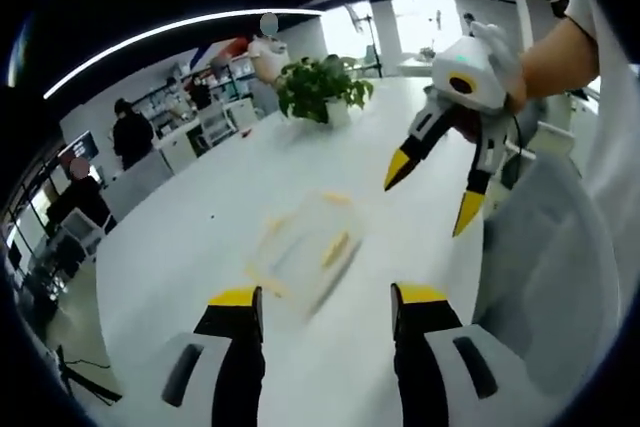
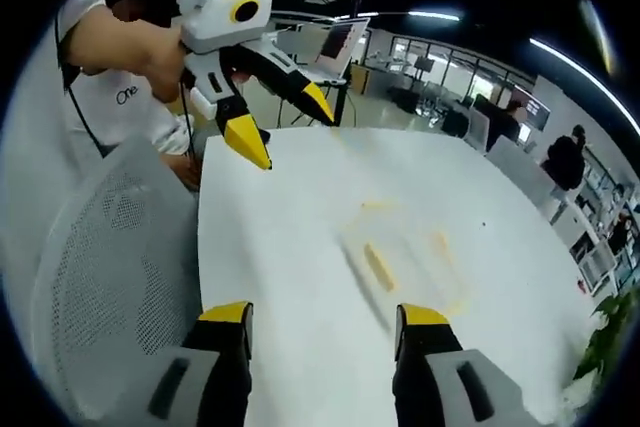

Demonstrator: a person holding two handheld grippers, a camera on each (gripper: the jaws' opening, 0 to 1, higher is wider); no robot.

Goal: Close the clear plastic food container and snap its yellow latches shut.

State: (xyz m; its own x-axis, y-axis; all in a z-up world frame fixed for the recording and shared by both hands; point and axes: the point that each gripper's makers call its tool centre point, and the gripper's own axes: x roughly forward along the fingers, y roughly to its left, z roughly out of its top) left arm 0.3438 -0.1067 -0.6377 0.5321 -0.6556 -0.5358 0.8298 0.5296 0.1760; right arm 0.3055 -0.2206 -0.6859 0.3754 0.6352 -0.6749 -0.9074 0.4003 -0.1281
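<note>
So we've got two grippers, both held above the white table (image 1: pixel 180 237) with jaws spread wide and nothing between them. From the left gripper (image 1: pixel 327 297) view we can see a potted plant (image 1: pixel 322 89) at the far end and the right gripper (image 1: pixel 432 192) coming in from the right; the right gripper (image 2: pixel 325 319) view gives us the left gripper (image 2: pixel 285 127), a mesh chair back (image 2: pixel 110 247) and a laptop (image 2: pixel 335 47) instead. One clear container (image 1: pixel 300 247) sits mid-table ahead of both, touched by neither. It's blurry, so we can't tell lid position; roughly three yellow latches (image 2: pixel 378 265) smear through.
</note>
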